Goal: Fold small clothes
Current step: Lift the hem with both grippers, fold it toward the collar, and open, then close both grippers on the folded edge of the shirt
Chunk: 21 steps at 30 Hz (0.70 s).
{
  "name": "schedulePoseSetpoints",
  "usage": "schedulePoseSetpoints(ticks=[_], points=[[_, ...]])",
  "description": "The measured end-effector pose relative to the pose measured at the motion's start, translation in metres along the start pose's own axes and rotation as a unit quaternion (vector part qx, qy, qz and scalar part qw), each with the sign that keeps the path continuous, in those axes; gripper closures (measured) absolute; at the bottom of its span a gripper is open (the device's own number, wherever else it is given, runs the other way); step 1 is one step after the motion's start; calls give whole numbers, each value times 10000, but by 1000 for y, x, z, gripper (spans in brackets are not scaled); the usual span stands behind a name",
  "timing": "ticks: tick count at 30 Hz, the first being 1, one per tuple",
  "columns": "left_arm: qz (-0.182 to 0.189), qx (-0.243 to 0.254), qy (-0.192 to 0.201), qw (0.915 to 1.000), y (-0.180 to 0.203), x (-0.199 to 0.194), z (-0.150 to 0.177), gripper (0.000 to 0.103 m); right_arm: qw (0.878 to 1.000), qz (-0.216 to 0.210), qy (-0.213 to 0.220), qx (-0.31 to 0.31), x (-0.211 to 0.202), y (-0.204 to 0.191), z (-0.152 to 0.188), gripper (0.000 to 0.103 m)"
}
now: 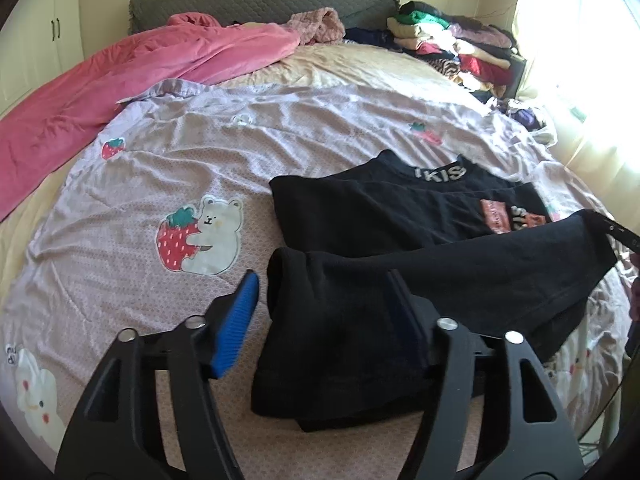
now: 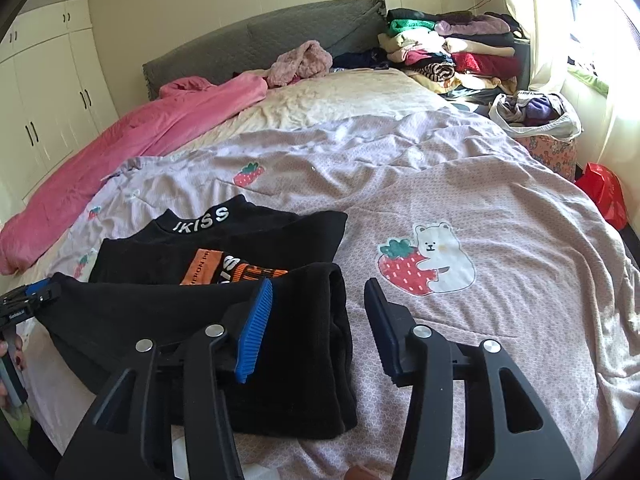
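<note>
While both tools hang just above the bed, a black garment (image 1: 400, 300) lies folded on the lilac quilt (image 1: 120, 240), its near half turned up over its far half. White letters on its collar (image 2: 202, 219) read "IKISS" in the right wrist view; in the left wrist view only "KIS" shows. Below the collar an orange print (image 2: 212, 270) carries small dark writing, of which "ERON" can be made out, beside larger white letters too hidden by the fold to read.

The left gripper (image 1: 324, 312) stands wide, gripping nothing: its blue pad is clear of the cloth on the left, and the other finger rests over the garment's near left corner. The right gripper (image 2: 320, 324) is also spread wide and empty, one blue pad over the garment's near right corner, the other out over the quilt. Whether either finger touches the fabric cannot be told.

Printed bears hugging strawberries (image 2: 426, 258) dot the quilt. Far off, stacked folded clothes (image 2: 452, 48) sit at the bed's right corner, and a pink blanket (image 1: 120, 80) lies on the left.
</note>
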<state>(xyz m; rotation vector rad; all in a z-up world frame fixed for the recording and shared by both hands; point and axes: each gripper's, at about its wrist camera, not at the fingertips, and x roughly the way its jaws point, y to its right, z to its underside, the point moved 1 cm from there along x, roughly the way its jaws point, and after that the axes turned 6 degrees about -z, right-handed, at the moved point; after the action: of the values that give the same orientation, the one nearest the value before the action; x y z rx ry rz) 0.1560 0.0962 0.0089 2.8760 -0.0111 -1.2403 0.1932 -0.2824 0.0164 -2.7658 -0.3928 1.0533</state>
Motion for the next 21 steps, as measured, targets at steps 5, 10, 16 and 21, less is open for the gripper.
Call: schedulePoseSetpoints(ticks=[5, 10, 16, 21], points=[[109, -76, 224, 9997, -2, -21, 7, 38, 9999, -97, 112, 39, -20, -4, 4, 46], [244, -575, 260, 9977, -23, -38, 23, 38, 9998, -178, 98, 12, -38, -7, 18, 46], [871, -880, -65, 9923, -23, -37, 40, 38, 9998, -195, -86, 38, -37, -10, 35, 46], [914, -968, -381, 9904, -17, -22, 51, 38, 9989, -343, -320, 73, -24, -12, 45, 46]])
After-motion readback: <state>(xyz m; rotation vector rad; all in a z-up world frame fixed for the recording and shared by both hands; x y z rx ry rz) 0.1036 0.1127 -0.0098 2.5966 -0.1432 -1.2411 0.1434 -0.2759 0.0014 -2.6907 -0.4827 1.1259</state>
